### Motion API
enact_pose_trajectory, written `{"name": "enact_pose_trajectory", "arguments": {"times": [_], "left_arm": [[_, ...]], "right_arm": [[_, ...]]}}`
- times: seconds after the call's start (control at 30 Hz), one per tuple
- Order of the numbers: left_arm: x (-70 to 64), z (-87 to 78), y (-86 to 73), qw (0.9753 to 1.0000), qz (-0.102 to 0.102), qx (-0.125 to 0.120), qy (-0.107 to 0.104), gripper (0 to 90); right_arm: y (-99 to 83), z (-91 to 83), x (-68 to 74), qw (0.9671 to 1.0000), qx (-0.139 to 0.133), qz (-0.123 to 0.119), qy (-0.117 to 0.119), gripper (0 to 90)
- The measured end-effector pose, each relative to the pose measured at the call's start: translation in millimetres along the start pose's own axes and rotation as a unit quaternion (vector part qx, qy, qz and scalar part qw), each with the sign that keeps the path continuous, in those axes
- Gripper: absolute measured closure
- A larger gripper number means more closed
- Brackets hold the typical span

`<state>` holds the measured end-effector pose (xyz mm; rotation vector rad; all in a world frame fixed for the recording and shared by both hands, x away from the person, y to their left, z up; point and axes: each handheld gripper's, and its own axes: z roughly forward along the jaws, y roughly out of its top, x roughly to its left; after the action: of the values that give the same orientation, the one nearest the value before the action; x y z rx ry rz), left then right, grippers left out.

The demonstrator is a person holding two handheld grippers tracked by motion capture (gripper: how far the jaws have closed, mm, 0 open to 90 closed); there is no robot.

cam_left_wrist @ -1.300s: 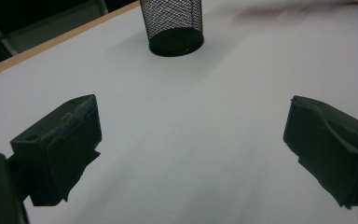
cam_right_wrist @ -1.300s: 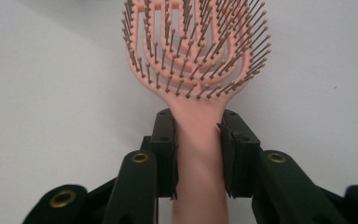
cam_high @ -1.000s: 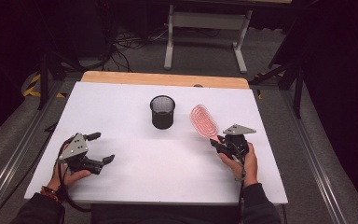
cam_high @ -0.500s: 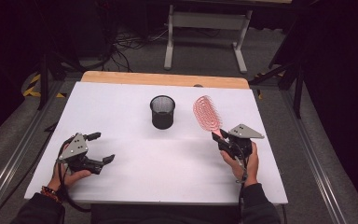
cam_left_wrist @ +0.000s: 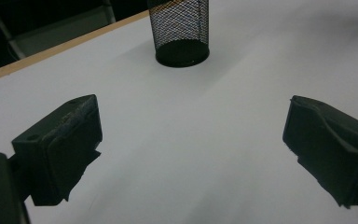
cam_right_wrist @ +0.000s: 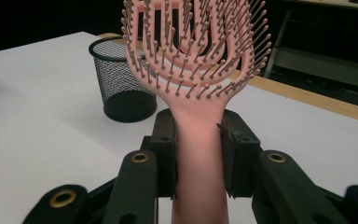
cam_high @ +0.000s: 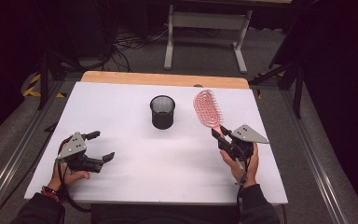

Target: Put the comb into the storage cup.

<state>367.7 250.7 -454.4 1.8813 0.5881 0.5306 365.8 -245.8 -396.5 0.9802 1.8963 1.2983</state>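
The right hand-held gripper (cam_high: 220,136), clenched on the pink hairbrush (cam_high: 207,108) handle, has lifted it more upright beside the mesh cup (cam_high: 162,111). Right gripper view reveals bristles. The left hand-held gripper (cam_high: 101,146) rests released on the worktop (cam_high: 168,158).

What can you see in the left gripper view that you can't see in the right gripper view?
The left gripper view alone has the left hand-held gripper, its jaws wide apart with bare white table between them. The right gripper view alone has the right hand-held gripper clamped on the handle of a pink hairbrush, bristles facing the camera. Both share the black mesh cup standing upright on the white table, with the table's wooden edge behind.
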Motion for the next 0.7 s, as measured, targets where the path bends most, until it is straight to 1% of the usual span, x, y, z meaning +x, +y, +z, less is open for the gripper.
{"name": "enact_pose_trajectory", "arguments": {"times": [0.07, 0.17, 0.2, 0.37, 0.43, 0.47, 0.5, 0.57, 0.6, 0.67, 0.7], "left_arm": [[-0.9, -0.6, 1.3, 1.0000, 0.003, -0.003, 0.007, 5.5], [-1.3, -1.1, 2.0, 1.0000, 0.005, -0.004, 0.005, 5.6], [-1.3, -1.3, 2.1, 1.0000, 0.006, -0.004, 0.006, 6.1], [0.8, -2.9, 3.8, 0.9999, -0.005, -0.014, 0.003, 6.5], [1.4, -2.7, 4.3, 0.9998, -0.006, -0.017, 0.003, 6.7], [2.1, -2.5, 5.3, 0.9998, -0.006, -0.019, 0.003, 6.7], [2.9, -2.4, 8.1, 0.9996, -0.011, -0.026, 0.001, 6.9], [3.4, -1.8, 10.3, 0.9995, -0.011, -0.029, 0.001, 7.2], [4.7, -0.1, 15.4, 0.9993, -0.014, -0.036, 0.004, 8.2], [6.6, 1.9, 20.9, 0.9989, -0.022, -0.041, 0.000, 8.7], [6.6, 1.9, 20.9, 0.9989, -0.022, -0.041, 0.000, 8.7]], "right_arm": [[1.0, -0.6, 1.8, 1.0000, -0.008, -0.004, -0.002, 70.0], [2.0, -0.8, 3.2, 0.9999, -0.012, -0.004, -0.001, 70.0], [3.5, -0.8, 5.4, 0.9998, -0.018, -0.006, -0.002, 70.0], [6.4, -0.7, 8.6, 0.9995, -0.029, -0.011, -0.006, 70.0], [7.3, -0.2, 9.0, 0.9994, -0.032, -0.011, -0.004, 70.0], [7.6, 0.2, 9.5, 0.9993, -0.033, -0.013, -0.007, 70.0], [7.8, 0.6, 9.8, 0.9992, -0.037, -0.013, -0.007, 70.0], [8.1, 1.0, 10.2, 0.9991, -0.041, -0.012, -0.006, 70.0], [9.1, 2.6, 12.4, 0.9989, -0.044, -0.016, -0.005, 70.0], [9.6, 5.5, 15.4, 0.9987, -0.047, -0.019, -0.004, 70.0], [9.8, 7.3, 17.2, 0.9986, -0.049, -0.021, -0.003, 70.0]]}}
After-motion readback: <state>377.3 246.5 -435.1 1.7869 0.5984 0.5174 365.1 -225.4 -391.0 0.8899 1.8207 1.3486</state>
